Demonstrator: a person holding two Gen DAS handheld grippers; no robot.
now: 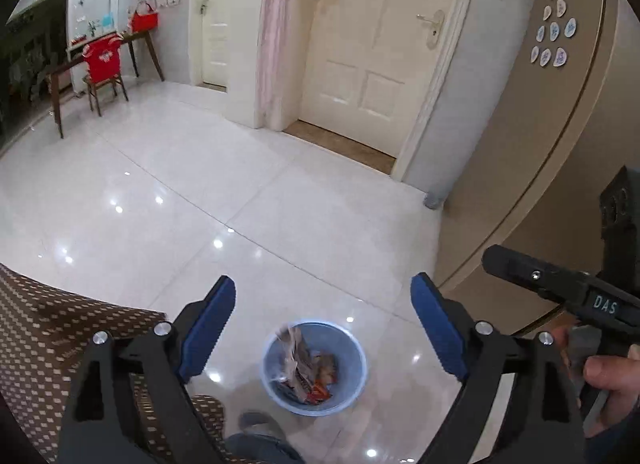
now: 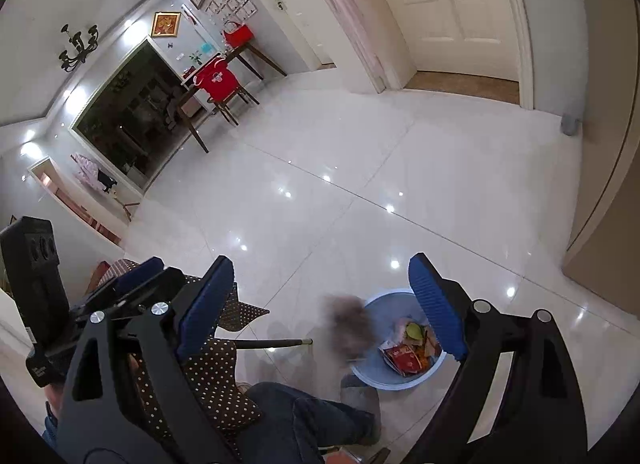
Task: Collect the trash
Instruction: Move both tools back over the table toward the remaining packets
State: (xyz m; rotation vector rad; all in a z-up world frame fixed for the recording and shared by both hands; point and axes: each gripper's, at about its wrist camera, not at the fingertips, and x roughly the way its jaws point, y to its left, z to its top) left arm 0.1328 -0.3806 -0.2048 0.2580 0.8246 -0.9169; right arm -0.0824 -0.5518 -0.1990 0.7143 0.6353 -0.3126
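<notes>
While both my grippers gape empty, trash falls binward.
Left gripper [image 1: 322, 328], right gripper [image 2: 320, 304]: blurred wrapper [image 1: 290, 352] over round blue plastic bin [image 1: 352, 380].

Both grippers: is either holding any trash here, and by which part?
Nothing is held. The left gripper and right gripper are open and empty above the blue bin.

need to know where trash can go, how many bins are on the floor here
1. A single blue bin stands on the white tiled floor, below the open left claw, already holding wrappers. Another could be hidden behind the furniture or out of frame.
</notes>
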